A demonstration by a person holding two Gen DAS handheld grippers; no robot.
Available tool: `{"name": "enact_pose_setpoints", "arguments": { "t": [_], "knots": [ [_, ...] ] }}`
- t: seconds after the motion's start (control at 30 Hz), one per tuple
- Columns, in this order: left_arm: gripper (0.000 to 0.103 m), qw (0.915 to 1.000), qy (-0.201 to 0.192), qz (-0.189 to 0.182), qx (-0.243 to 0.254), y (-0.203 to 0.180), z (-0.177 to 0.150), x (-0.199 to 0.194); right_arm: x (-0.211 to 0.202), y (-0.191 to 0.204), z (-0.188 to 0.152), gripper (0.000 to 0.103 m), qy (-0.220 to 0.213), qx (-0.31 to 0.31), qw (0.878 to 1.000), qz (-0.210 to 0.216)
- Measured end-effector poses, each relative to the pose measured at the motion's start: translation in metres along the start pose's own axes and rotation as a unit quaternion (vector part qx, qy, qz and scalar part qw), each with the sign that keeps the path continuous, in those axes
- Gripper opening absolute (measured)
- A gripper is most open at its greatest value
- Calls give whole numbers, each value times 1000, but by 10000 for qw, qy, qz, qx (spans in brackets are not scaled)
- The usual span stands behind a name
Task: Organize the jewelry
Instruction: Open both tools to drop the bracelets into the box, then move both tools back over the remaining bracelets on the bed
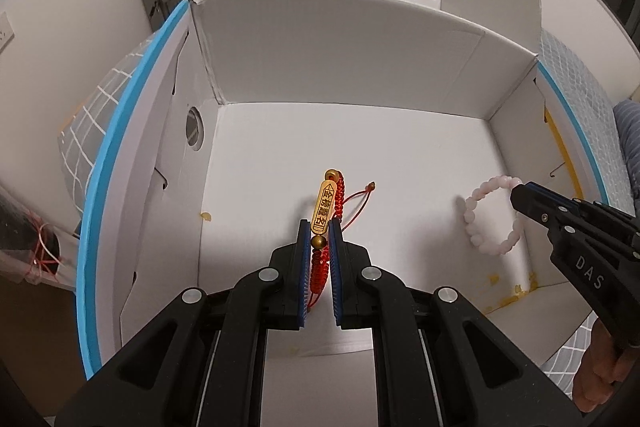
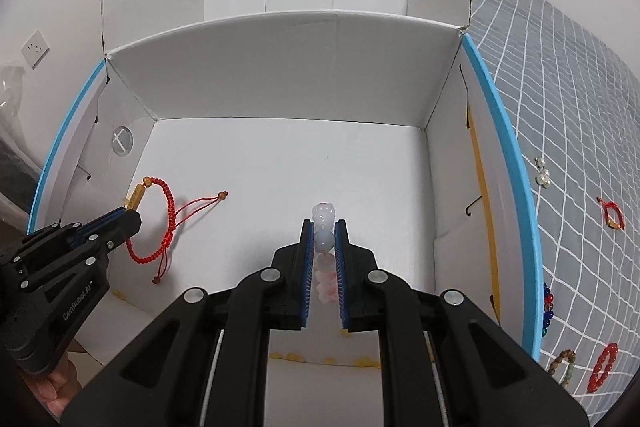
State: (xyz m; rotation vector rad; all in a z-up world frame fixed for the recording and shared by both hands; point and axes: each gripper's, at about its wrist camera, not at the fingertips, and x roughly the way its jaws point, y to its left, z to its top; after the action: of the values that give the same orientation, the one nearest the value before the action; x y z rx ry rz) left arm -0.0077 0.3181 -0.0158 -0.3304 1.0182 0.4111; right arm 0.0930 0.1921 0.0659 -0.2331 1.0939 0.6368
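Both bracelets held over the open box, ready to set down.

Left gripper [image 1: 320, 227] fingers are closed narrow on the red cord bracelet [image 1: 335, 203], its gold tag poking past the tips; right gripper [image 2: 324, 227] fingers pinch the pink bead bracelet [image 2: 323, 241] the same way. Judgement: lower each close to the box [image 2: 280, 67] floor, well apart, then part the fingers slowly so cords don't snag. More jewelry waits on the bed [image 2: 560, 107].

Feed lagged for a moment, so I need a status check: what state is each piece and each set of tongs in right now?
Left tongs: shut on red cord bracelet, held over the box.
Right tongs: shut on pink bead bracelet.
White box: open, flaps up.
Red bead bracelet: lying outside on the bedspread.
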Motion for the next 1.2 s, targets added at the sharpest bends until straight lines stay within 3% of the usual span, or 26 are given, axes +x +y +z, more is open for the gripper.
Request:
{"name": "enact_pose_setpoints", "arguments": {
  "t": [0.13,0.2,0.27,0.33,0.4,0.53,0.7,0.77,0.93,1.2],
  "knots": [
    [11,10000,-9,-1,-6,0,0,-2,1,0,2,12,-42,36,10000,-10],
    [23,10000,-12,-23,-31,2,0,-4,-1,-1,3,12,-62,45,10000,-4],
    [37,9999,-71,-23,-95,3,0,-8,-6,-3,3,21,-131,59,9999,-2],
    [44,9998,-148,4,-104,3,2,-14,-13,-5,5,34,-248,90,9996,-23],
    [56,9996,-257,2,-109,2,5,-22,-20,-6,7,40,-342,81,9994,-31],
    [70,9985,-537,2,-96,-2,9,-43,-43,-11,9,65,-673,79,9977,-77],
    [89,9963,-855,20,-39,-13,14,-65,-70,-21,10,82,-1052,86,9942,-203],
    [94,9949,-1010,1,-9,-19,15,-76,-83,-27,10,84,-1225,98,9920,-293],
    [97,9922,-1248,-60,53,-35,21,-95,-111,-49,12,95,-1551,220,9868,-411],
    [97,9881,-1477,-183,380,-78,25,-107,-137,-107,1,95,-1711,604,9803,-783]
  ]
}}
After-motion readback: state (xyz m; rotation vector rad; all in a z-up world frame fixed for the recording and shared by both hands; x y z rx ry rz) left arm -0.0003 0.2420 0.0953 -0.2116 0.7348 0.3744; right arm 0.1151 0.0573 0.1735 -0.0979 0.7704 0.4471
